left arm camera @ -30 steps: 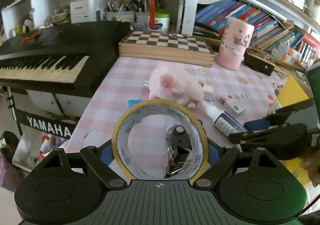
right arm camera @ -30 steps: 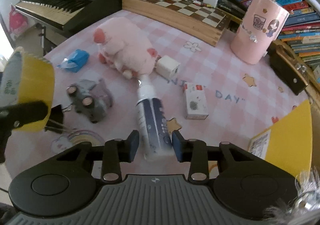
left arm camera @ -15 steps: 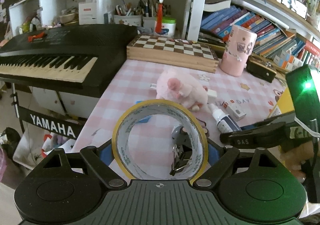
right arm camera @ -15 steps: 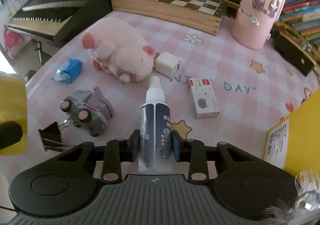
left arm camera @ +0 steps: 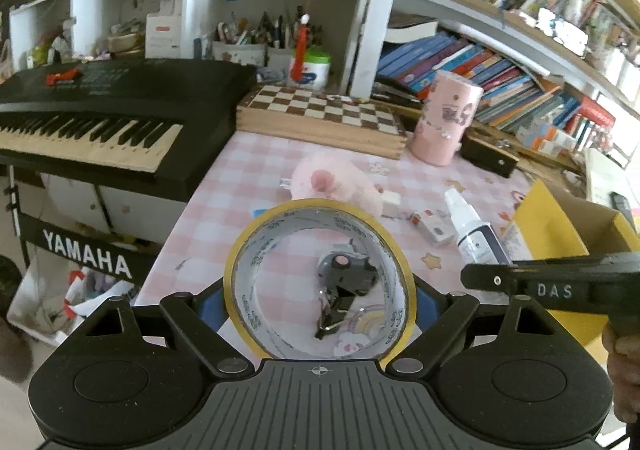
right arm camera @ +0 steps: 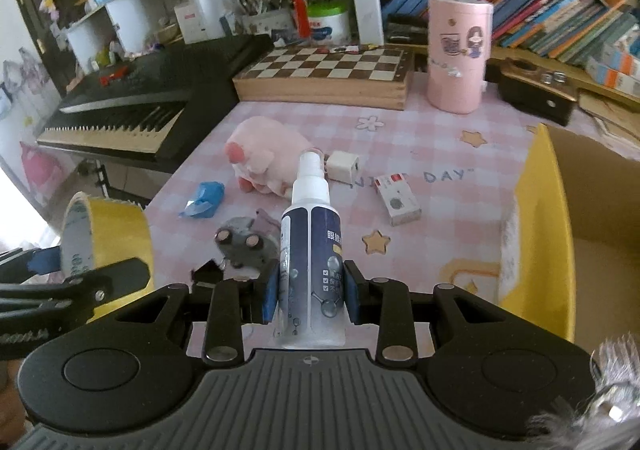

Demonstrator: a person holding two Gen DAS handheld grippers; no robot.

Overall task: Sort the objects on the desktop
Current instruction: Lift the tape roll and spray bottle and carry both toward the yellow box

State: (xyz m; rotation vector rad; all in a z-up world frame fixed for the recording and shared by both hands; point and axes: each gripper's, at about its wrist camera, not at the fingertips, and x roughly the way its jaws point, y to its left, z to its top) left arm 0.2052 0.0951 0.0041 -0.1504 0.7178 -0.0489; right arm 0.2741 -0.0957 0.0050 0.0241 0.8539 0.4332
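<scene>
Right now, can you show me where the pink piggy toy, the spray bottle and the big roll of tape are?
pink piggy toy point(right arm camera: 266, 148), right wrist view, on its back.
spray bottle point(right arm camera: 311, 250), right wrist view, on its dark label.
roll of tape point(left arm camera: 240, 282), left wrist view, on its left rim.

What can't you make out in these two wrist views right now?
- Inside of the yellow cardboard box: right wrist view, cut off by the frame edge and hidden by its own wall.
- Binder clip: left wrist view, seen only through the tape roll; mostly covered by the right hand-held gripper in the other.
- Spray bottle label: small print unreadable.
- Left hand-held gripper pads: behind the tape roll.
</scene>
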